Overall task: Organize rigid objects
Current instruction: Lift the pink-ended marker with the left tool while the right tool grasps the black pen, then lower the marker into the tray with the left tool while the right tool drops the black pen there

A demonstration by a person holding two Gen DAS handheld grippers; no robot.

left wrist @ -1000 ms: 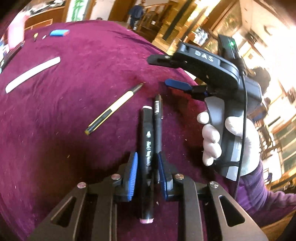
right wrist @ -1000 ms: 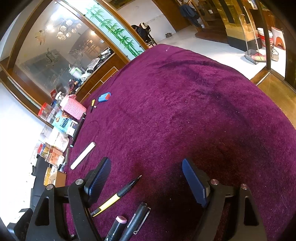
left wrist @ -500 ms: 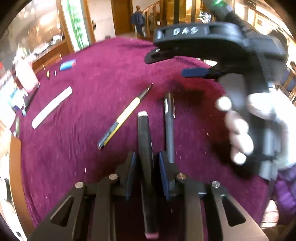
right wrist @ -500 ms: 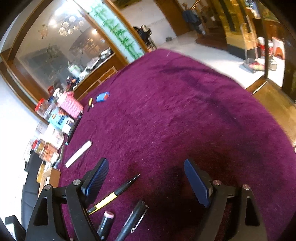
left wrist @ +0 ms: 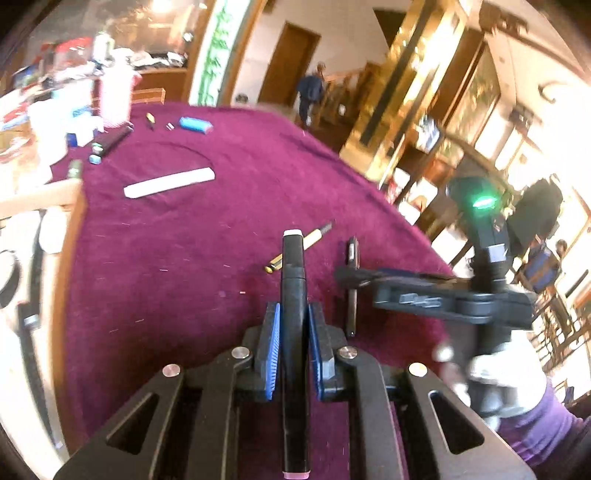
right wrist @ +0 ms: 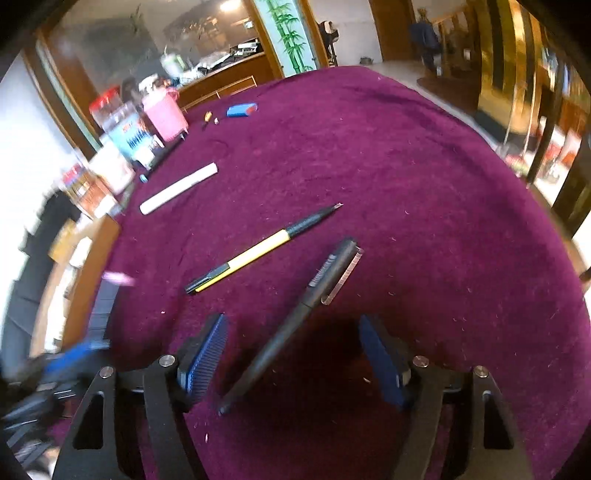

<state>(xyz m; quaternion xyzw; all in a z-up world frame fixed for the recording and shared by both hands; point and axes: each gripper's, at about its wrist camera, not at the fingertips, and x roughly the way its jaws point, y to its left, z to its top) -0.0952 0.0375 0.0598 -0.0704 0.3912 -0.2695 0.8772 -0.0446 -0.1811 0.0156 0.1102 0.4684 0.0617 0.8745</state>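
Beyond my purple tablecloth (right wrist: 406, 166): far-left bamboo-painted panel (right wrist: 288, 33), pink basket (right wrist: 166, 114), distant person (left wrist: 309, 92) by doorway.

On the purple tabletop (right wrist: 424, 184) there are 2 pens: 1 yellow and black pen (right wrist: 258, 251) and 1 black pen (right wrist: 295, 317). There is 1 black marker (left wrist: 293, 295), 1 white stick (right wrist: 179, 188) and 1 blue box (right wrist: 241, 109) near the far edge.
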